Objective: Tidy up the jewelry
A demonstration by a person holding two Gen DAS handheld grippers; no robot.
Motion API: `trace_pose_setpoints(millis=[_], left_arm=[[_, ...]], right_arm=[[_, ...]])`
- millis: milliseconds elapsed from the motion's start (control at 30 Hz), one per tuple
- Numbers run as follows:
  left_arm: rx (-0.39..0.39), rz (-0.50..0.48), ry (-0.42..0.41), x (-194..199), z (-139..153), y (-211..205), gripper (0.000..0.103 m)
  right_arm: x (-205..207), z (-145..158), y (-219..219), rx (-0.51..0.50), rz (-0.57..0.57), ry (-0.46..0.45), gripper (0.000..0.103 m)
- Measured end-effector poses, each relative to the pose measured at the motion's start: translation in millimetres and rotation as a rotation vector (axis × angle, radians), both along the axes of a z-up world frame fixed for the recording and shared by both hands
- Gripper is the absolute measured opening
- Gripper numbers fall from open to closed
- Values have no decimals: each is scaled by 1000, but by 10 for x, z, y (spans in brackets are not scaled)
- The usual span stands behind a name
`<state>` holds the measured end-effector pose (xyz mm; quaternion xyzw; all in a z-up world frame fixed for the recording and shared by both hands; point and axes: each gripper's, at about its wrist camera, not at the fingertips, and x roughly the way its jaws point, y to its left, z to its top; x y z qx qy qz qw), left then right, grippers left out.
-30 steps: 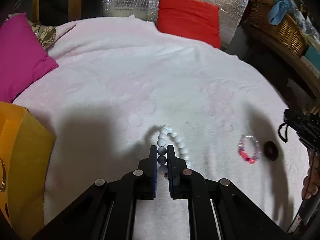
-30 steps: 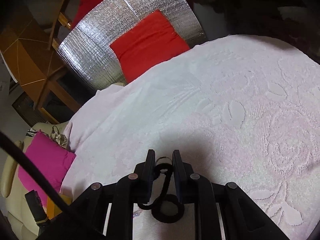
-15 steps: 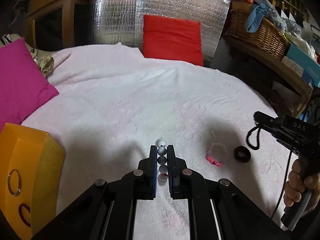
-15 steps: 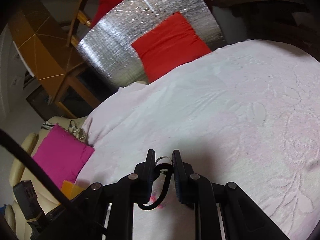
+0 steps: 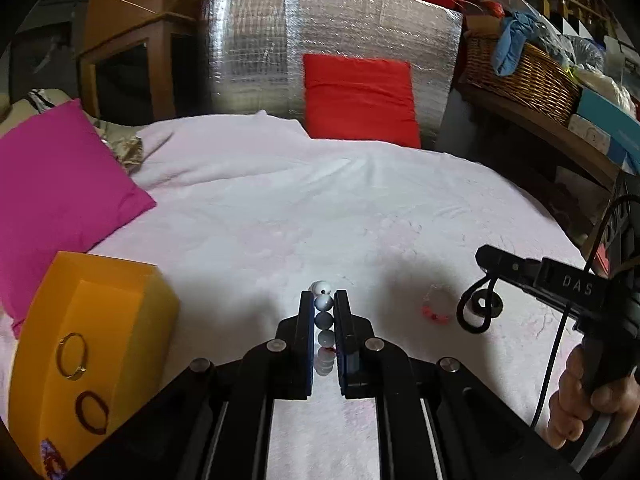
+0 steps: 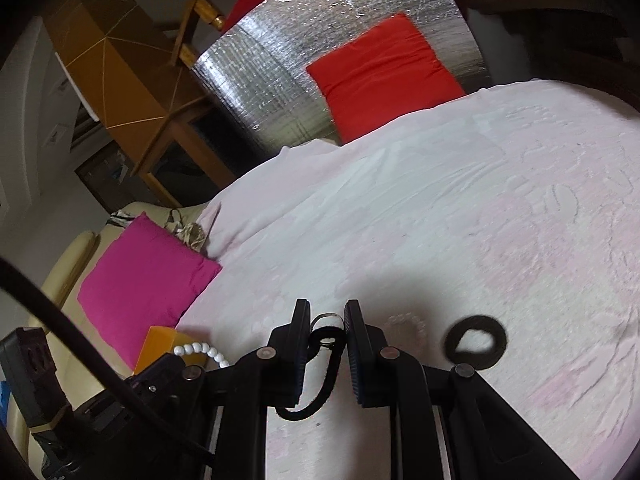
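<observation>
My left gripper [image 5: 324,300] is shut on a white bead bracelet [image 5: 323,322] and holds it above the pale pink bedspread [image 5: 320,208]; the beads also show in the right wrist view [image 6: 200,350]. My right gripper [image 6: 327,310] is shut on a black cord with a small metal ring [image 6: 326,338]; from the left wrist view the cord [image 5: 476,312] hangs in a loop. A pink bead bracelet [image 5: 436,306] and a black ring-shaped band [image 6: 476,342] lie on the bedspread. An orange box [image 5: 92,344] at left holds a gold ring [image 5: 72,356] and a dark ring [image 5: 92,412].
A magenta cushion [image 5: 52,184] lies left of the box. A red cushion [image 5: 360,100] leans on a silver foil panel [image 5: 280,40] at the back. A wicker basket [image 5: 524,72] stands on a shelf at right.
Both grippers have lifted off the bedspread with their pieces. The left one has swung left, bringing the orange box into fuller view. The right one has left the black band lying behind.
</observation>
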<state>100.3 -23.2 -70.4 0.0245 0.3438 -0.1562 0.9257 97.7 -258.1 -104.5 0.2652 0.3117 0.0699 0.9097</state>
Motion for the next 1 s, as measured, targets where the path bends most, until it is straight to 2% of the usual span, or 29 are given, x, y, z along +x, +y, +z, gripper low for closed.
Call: trace_pose_setpoints(millis=[300, 467, 633, 767, 1000], left_arm=[[-7, 61, -39, -117, 138, 232, 9], [-2, 84, -60, -164, 196, 354, 9], [-2, 105, -54, -130, 167, 459, 9], [11, 98, 1, -21, -1, 466, 9], [37, 45, 201, 258, -525, 313, 10]], right_arm=[[-149, 82, 324, -36, 54, -20, 19], [-169, 170, 562, -35, 82, -60, 19], [-119, 132, 800, -53, 116, -61, 19], [-11, -12, 920, -72, 134, -15, 19], [237, -356, 725, -132, 82, 162, 19]])
